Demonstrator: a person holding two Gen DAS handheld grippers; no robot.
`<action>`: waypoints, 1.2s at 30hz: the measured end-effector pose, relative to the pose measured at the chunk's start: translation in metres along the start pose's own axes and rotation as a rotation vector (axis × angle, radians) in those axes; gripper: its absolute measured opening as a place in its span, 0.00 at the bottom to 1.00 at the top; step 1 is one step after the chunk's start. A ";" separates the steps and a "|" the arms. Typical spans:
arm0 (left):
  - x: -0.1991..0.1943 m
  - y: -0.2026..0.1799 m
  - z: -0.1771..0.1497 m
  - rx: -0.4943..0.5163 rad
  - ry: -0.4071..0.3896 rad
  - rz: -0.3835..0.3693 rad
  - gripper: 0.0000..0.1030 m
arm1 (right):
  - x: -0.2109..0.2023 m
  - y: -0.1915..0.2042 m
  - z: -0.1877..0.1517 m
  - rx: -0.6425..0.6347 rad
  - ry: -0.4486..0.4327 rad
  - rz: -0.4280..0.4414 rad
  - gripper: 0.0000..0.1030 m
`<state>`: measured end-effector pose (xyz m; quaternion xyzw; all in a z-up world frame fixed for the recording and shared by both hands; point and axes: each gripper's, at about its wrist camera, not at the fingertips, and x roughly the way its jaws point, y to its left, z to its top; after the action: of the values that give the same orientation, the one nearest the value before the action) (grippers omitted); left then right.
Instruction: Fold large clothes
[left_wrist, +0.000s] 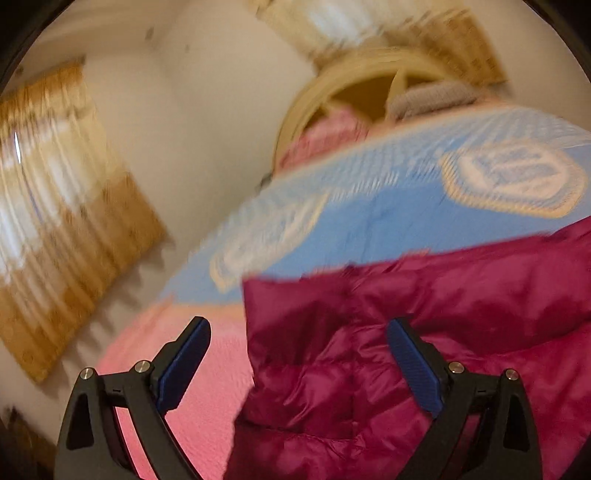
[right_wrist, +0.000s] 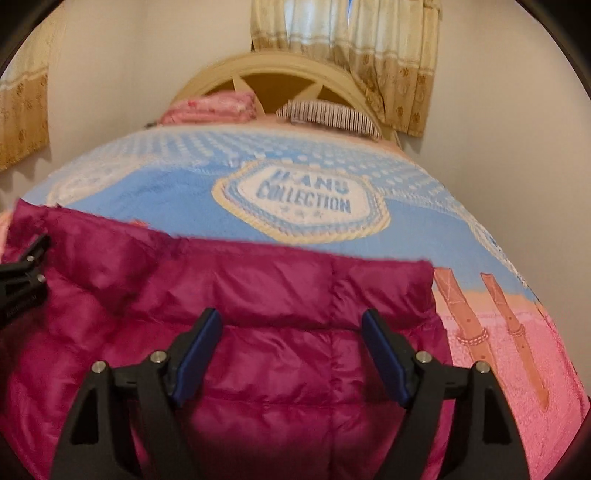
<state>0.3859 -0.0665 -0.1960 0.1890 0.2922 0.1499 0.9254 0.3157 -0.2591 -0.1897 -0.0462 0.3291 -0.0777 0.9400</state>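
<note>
We are holding both grippers over a magenta padded jacket (right_wrist: 280, 317) that is lying spread on a bed, on top of a blue and pink blanket (right_wrist: 177, 184). The left gripper (left_wrist: 299, 365) is standing wide open; its blue pads (left_wrist: 184, 363) are touching nothing, and the jacket's left edge is lying below the gap between them. The right gripper (right_wrist: 291, 354) is also standing well open, empty, above the jacket's middle, near its far edge. In the right wrist view, the left gripper is showing at the jacket's left border. Beyond the blanket, a folded pink cloth (right_wrist: 214, 107) and a striped pillow (right_wrist: 328, 112) are lying against the cream headboard (right_wrist: 273, 64). Curtains (right_wrist: 373, 48) are hanging behind it.
</note>
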 end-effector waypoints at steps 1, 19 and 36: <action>0.009 0.001 -0.003 -0.014 0.034 -0.010 0.94 | 0.006 -0.003 -0.002 0.009 0.016 0.001 0.79; 0.045 -0.010 -0.012 -0.040 0.172 -0.101 0.99 | 0.030 -0.008 -0.017 0.076 0.089 0.019 0.84; 0.052 -0.013 -0.013 -0.032 0.204 -0.108 0.99 | 0.049 -0.007 -0.016 0.078 0.154 -0.004 0.90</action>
<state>0.4216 -0.0544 -0.2366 0.1420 0.3921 0.1230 0.9005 0.3427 -0.2749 -0.2318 -0.0042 0.3972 -0.0955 0.9128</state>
